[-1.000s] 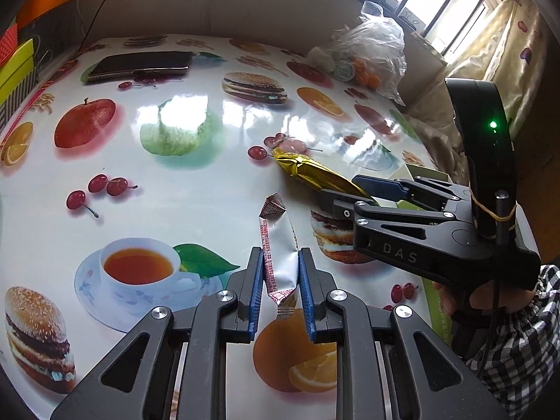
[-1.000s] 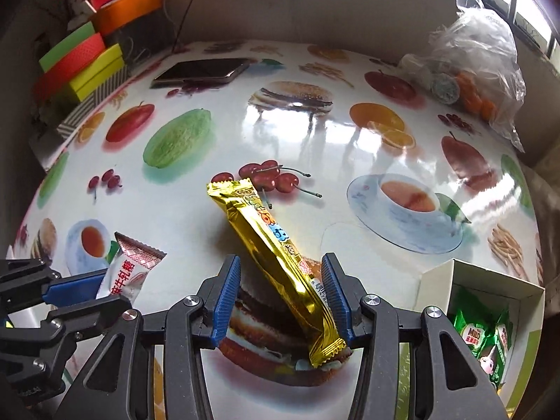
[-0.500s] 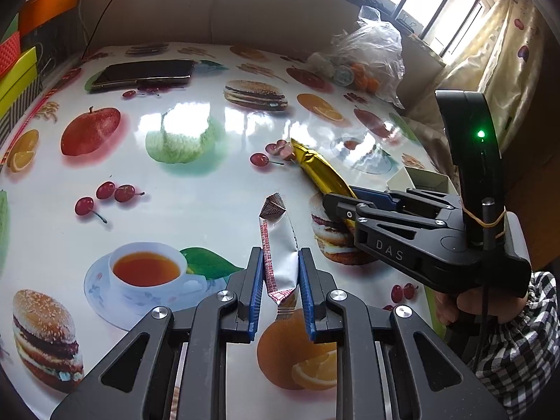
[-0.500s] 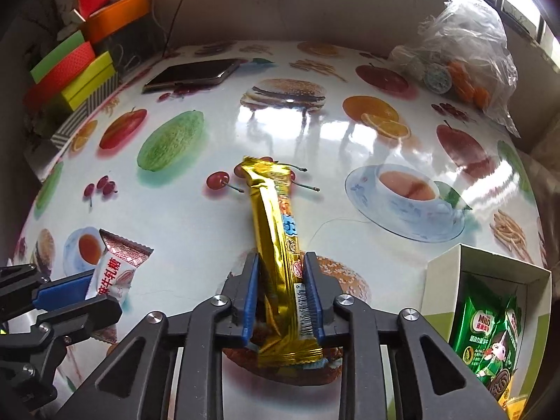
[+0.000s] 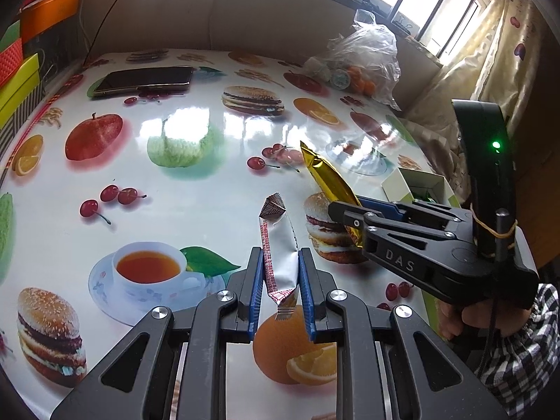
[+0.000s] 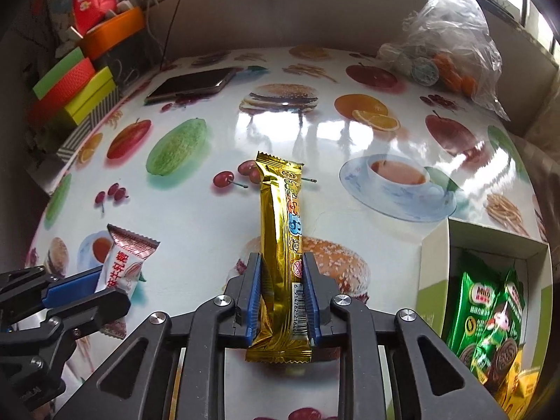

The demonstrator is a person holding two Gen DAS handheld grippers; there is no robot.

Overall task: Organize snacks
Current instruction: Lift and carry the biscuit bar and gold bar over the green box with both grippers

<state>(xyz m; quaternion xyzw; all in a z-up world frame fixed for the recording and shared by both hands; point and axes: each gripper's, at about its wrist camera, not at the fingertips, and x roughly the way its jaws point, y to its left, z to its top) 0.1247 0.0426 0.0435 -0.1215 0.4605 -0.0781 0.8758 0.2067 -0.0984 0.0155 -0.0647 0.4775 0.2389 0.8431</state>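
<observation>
Two snacks are pinched: my left claw point(image 5: 280, 280) grips the white wafer pack point(image 5: 280, 255), my right claw point(image 6: 281, 294), just closed, the gold bar point(image 6: 281, 245). I'd lift both clear, then carry them to the box point(image 6: 434, 262) at the bench's right edge.

1. The left wrist view is taken from just behind the left gripper point(image 5: 280, 292), looking steeply down and forward over the printed table point(image 5: 196, 189), from close by.
2. The right wrist view is taken likewise, from behind the right gripper point(image 6: 281, 295).
3. The table, the phone point(image 5: 143, 80) and the plastic bag point(image 6: 451, 49) are shared by both views, and each gripper is seen in the other view.
</observation>
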